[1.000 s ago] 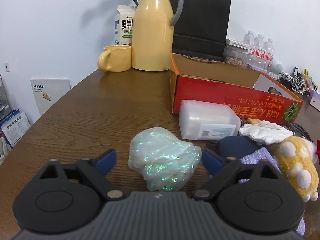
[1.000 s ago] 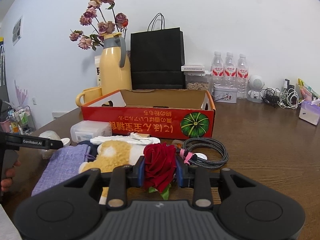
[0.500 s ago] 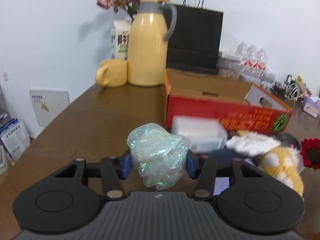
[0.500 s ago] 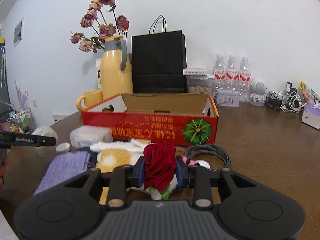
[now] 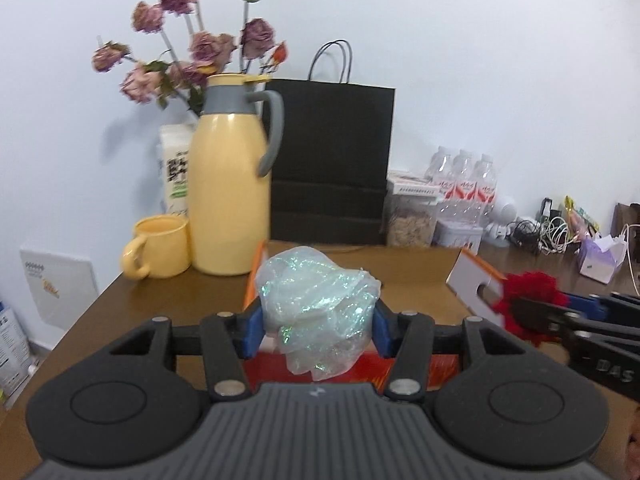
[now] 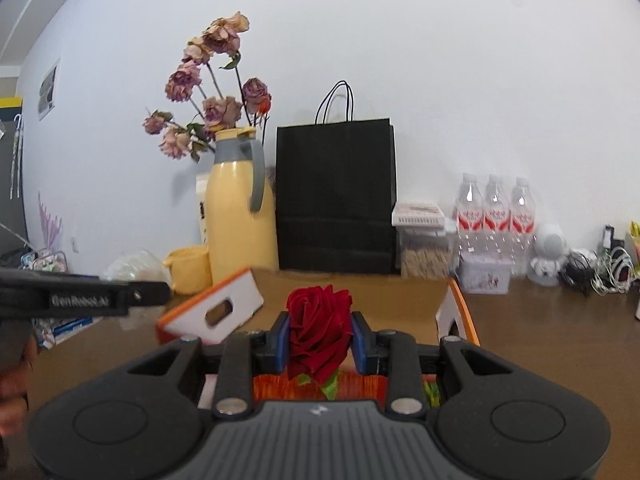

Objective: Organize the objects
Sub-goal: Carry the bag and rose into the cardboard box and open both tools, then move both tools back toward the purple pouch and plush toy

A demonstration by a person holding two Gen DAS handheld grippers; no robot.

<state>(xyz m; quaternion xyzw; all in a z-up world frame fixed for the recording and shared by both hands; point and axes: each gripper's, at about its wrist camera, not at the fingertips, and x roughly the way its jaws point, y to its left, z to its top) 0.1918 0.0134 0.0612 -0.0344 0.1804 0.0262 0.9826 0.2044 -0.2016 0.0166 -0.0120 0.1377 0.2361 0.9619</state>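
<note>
The crumpled iridescent plastic wrap (image 5: 318, 312), lying on the wooden table (image 5: 128, 320) a second ago, is now clamped between the blue pads of the left gripper (image 5: 318, 330) and raised over the near rim of the red-and-orange cardboard box (image 5: 472, 276). The red fabric rose (image 6: 318, 330) is kept pinched by the right gripper (image 6: 319, 344), likewise carried up to the box's near edge. Both items are judged ready for release inside; beyond, the yellow thermos jug (image 5: 230, 196) is left standing near the far edge.
</note>
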